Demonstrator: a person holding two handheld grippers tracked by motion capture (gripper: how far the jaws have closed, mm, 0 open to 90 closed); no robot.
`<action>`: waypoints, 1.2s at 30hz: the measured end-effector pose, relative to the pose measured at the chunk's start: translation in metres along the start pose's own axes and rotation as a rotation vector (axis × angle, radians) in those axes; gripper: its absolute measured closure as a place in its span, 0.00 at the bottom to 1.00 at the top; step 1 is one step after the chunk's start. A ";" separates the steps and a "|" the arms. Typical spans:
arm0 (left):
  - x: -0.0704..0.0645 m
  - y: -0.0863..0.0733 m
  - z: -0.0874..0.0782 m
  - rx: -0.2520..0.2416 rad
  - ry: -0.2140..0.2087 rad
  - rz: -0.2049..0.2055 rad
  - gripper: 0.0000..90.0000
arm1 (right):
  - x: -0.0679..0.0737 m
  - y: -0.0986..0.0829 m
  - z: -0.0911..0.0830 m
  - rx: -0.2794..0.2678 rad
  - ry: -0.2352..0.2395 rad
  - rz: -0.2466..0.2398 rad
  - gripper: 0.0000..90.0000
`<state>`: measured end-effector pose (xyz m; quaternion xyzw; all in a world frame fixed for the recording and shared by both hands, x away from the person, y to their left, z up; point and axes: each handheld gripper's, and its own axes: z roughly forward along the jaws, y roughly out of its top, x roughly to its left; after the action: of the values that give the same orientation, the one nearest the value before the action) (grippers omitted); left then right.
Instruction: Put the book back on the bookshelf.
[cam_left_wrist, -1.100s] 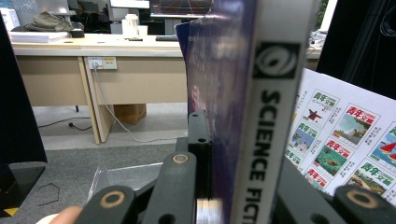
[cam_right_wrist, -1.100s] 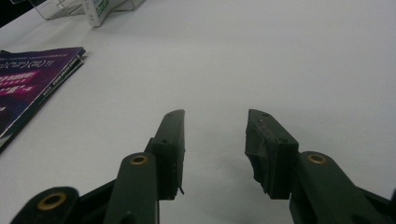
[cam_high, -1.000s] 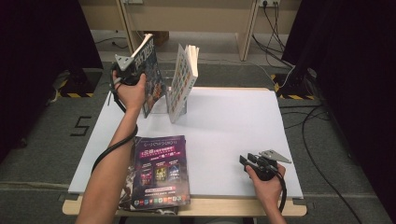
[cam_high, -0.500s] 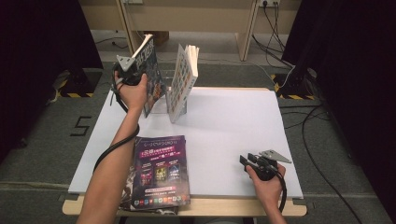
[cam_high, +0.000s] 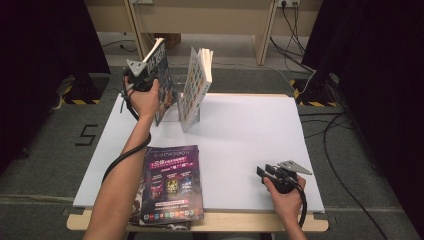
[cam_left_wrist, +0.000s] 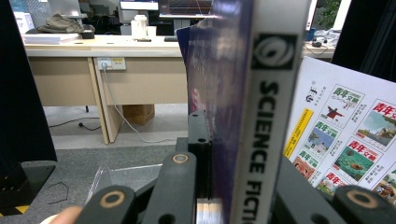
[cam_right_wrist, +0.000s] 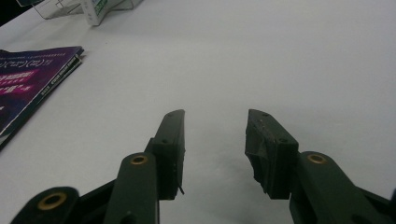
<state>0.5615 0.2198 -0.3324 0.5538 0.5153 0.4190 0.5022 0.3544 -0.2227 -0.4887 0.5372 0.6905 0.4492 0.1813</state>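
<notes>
The left gripper (cam_high: 141, 75) has its black jaws clenched on a thin, glossy magazine (cam_left_wrist: 261, 107), whose white spine with dark lettering and purple cover rise upright between them in the left gripper view. Just to the right of these jaws stands a second magazine (cam_high: 196, 87), upright too, its pale back cover printed with rows of small colourful pictures; both rest in a clear plastic stand (cam_left_wrist: 119, 173) below the jaws. The right gripper (cam_high: 272, 173) lies low near the front right edge, its matte jaws released with bare surface between them. Ahead and left of those jaws a flat purple magazine (cam_high: 171, 182) lies with its near end past the front edge.

The surface (cam_high: 250, 135) is smooth and white, on a wooden board. Around it are grey floor, black curtains and a beige desk (cam_left_wrist: 98, 60) behind.

Compared with a second ago, the held magazine sits slightly more upright; the right gripper has not moved.
</notes>
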 end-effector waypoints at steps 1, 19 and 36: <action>0.000 0.000 0.000 -0.001 0.000 -0.002 0.91 | 0.000 0.000 0.000 0.000 0.000 0.000 0.64; -0.003 -0.006 0.008 -0.006 0.024 0.018 0.91 | -0.001 0.000 0.000 0.000 0.001 -0.002 0.64; -0.009 -0.015 0.018 -0.007 0.047 0.042 0.91 | -0.003 0.001 0.000 -0.001 0.002 -0.005 0.65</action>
<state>0.5763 0.2081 -0.3499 0.5527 0.5135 0.4443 0.4831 0.3558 -0.2251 -0.4888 0.5350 0.6918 0.4496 0.1819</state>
